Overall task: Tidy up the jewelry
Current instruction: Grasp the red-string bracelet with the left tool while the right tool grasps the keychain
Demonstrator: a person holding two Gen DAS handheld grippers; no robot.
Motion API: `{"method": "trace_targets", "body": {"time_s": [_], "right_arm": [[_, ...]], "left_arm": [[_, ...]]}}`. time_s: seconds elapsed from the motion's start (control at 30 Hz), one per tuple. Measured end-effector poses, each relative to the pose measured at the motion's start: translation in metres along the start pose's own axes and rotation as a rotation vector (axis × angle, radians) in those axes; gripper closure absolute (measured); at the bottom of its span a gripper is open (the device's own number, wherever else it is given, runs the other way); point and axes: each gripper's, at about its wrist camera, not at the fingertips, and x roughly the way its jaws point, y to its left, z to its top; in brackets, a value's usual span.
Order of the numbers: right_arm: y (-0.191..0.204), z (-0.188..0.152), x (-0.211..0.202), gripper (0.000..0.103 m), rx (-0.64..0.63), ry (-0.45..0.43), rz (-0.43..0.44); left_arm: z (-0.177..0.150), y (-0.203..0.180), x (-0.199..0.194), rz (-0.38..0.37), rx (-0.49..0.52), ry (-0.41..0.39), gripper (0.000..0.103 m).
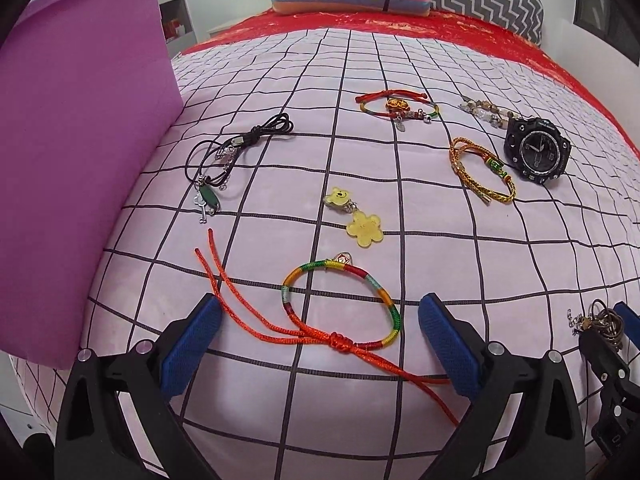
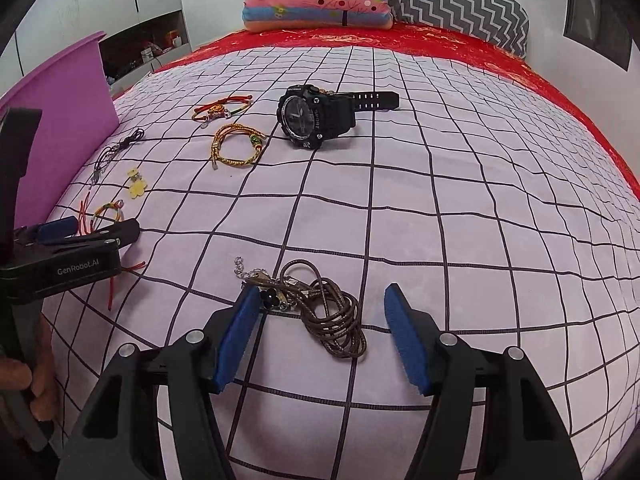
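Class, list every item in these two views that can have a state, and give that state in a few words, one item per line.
left gripper: open, straddling the rainbow bracelet
right gripper: open, around the brown cord
rainbow bracelet: flat, red tails loose
brown cord necklace: coiled, not gripped
black watch: on its side, strap unbuckled
black cord necklace: bundled
gold braided bracelet: looped, lying flat
purple bin: upright

Your right gripper [image 2: 320, 334] stands open over the brown cord necklace [image 2: 324, 312]. Its left pad [image 2: 236, 340] touches the necklace.
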Motion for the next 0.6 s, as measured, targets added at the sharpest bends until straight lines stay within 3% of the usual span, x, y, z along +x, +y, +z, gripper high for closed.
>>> {"method": "trace_targets", "body": {"time_s": [0.1, 0.17, 0.27, 0.37, 0.43, 0.47, 0.6], "right_arm": [[0.002, 0.000, 0.000, 0.049, -0.011, 0.001, 0.009], [0.005, 0.001, 0.001, 0.055, -0.022, 0.000, 0.011], [0.011, 0.001, 0.001, 0.065, -0.039, 0.000, 0.015], [0.015, 0.002, 0.001, 0.079, -0.047, 0.001, 0.026], [0.019, 0.002, 0.001, 0.096, -0.056, 0.002, 0.033], [0.021, 0.002, 0.001, 0.096, -0.059, 0.003, 0.029], [0.018, 0.002, -0.003, 0.097, -0.025, 0.005, 0.060]], "left_arm": [[-0.001, -0.002, -0.002, -0.025, 0.005, 0.000, 0.018], [-0.004, -0.009, -0.007, -0.026, 0.036, -0.016, 0.034], [-0.009, -0.019, -0.012, -0.022, 0.074, -0.039, 0.050], [-0.013, -0.027, -0.016, -0.024, 0.091, -0.050, 0.073], [-0.014, -0.031, -0.018, -0.031, 0.102, -0.046, 0.085], [-0.015, -0.032, -0.020, -0.036, 0.107, -0.043, 0.091], [-0.016, -0.029, -0.026, -0.084, 0.103, -0.023, 0.096]]}}
